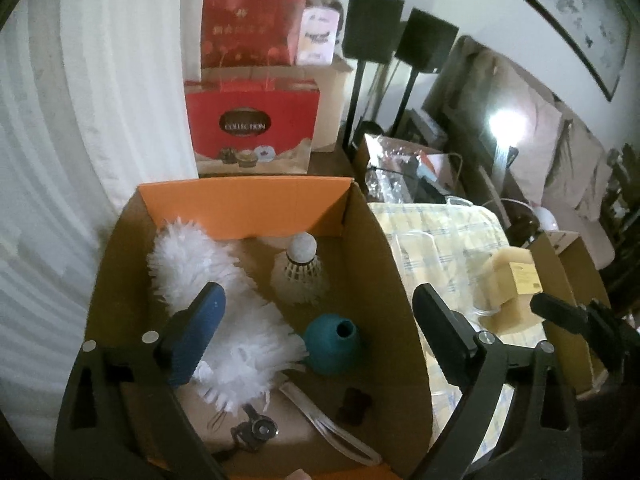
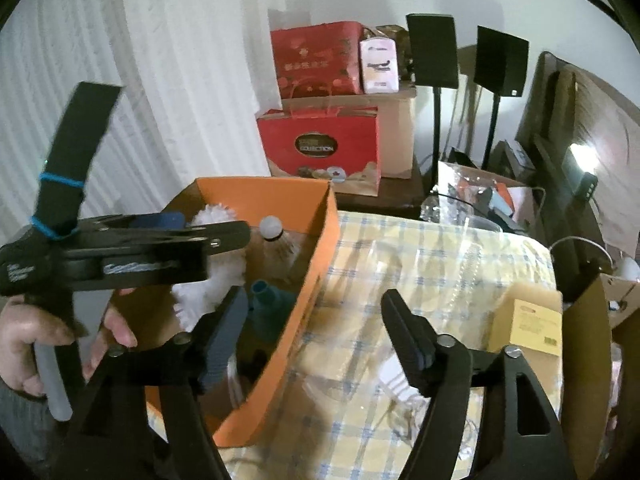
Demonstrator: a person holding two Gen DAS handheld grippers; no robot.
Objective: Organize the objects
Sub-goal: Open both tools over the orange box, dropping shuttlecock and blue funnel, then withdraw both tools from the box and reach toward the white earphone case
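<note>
Tongs (image 1: 320, 320) wide apart, empty

- The white fluffy duster (image 1: 208, 276) is partly hidden behind the blue pad of the left tool (image 1: 316, 340).
- The small dark thing (image 1: 354, 406) on the floor of the orange box (image 1: 248, 208) is too small to tell.
- The metal piece (image 1: 256, 432) near the bottom is half hidden.
- From the right wrist view, the box wall hides most of the teal ball (image 2: 270, 300).
- The words on the yellow label (image 2: 536, 324) are too blurry to read.
- The clear plastic things (image 2: 460, 264) on the tabletop (image 2: 360, 420) are hard to make out.
- The hand (image 2: 36, 344) is cut off by the left edge.
</note>
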